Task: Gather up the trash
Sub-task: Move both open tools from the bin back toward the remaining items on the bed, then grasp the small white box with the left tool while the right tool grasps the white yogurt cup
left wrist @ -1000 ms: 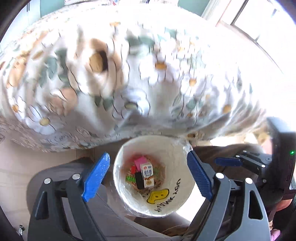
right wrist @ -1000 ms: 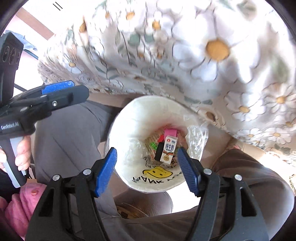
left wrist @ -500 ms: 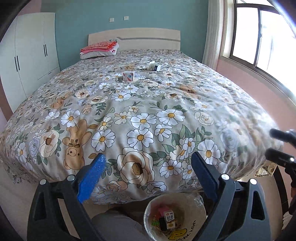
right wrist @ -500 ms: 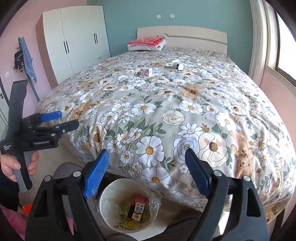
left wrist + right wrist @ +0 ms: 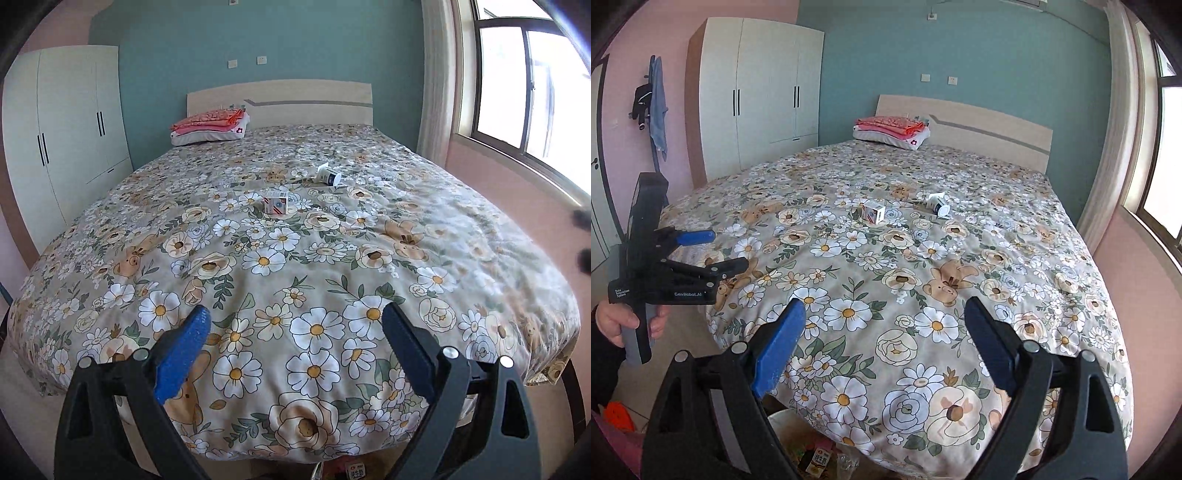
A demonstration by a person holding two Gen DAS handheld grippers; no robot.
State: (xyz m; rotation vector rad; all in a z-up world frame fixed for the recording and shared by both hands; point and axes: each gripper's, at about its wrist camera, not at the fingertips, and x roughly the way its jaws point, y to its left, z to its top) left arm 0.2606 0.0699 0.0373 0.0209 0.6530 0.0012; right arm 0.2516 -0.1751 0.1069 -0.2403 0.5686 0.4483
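Note:
A small white and red carton [image 5: 275, 204] stands on the flowered bed cover [image 5: 295, 258] near the middle of the bed; it also shows in the right wrist view [image 5: 873, 213]. A white tube [image 5: 328, 174] lies on its side a little farther back and right, and shows in the right wrist view [image 5: 938, 203]. My left gripper [image 5: 295, 314] is open and empty over the foot of the bed, far from both. My right gripper [image 5: 885, 306] is open and empty too. The left gripper [image 5: 713, 249] shows from the side in the right wrist view. The white bin [image 5: 783, 417] with a milk carton [image 5: 820, 459] peeks below the bed edge.
Folded red and pink cloth on a pillow [image 5: 210, 127] lies by the headboard [image 5: 280, 101]. A white wardrobe [image 5: 62, 136] stands left of the bed, a window [image 5: 524, 85] on the right. Blue clothes [image 5: 657, 107] hang on the left wall.
Both grippers have tilted up from the bin to face the bed. The bin has slid almost out of both views. Both grippers stay open.

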